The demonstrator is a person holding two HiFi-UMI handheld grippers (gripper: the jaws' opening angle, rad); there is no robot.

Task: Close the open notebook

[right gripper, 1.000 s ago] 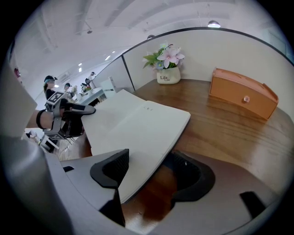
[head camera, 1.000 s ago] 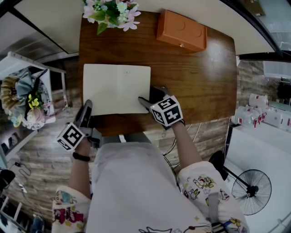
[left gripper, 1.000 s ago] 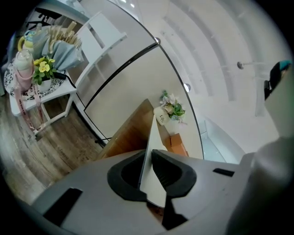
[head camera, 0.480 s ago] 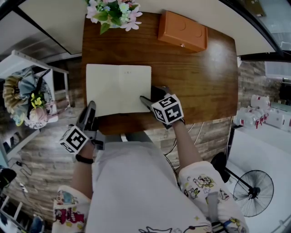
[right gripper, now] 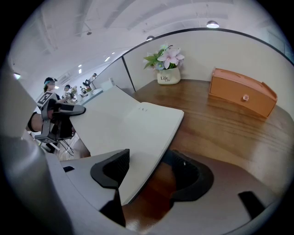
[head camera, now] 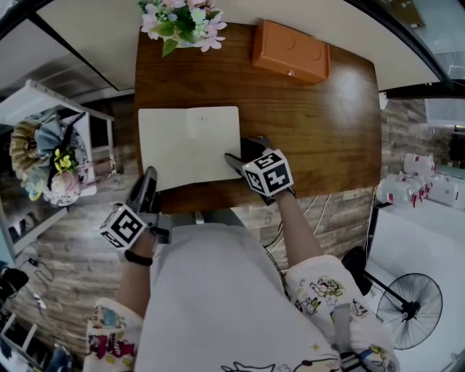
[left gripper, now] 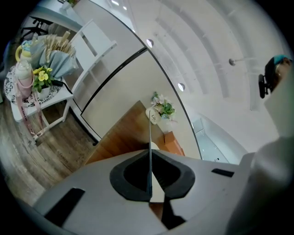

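On the worktop point(head camera: 312, 123) the notebook point(head camera: 189, 145) lies flat open, nothing closed yet: right claw point(head camera: 240, 151) gapes astride its 5 o'clock corner, left claw point(head camera: 150, 177) hangs shut and empty at 7 o'clock.

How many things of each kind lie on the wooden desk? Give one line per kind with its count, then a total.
notebook: 1
orange box: 1
potted flowers: 1
Total: 3

Orange box point(head camera: 289, 49), potted flowers point(head camera: 182, 22) at table point(head camera: 327, 131) far edge; probably bouquet point(head camera: 43, 156) left.
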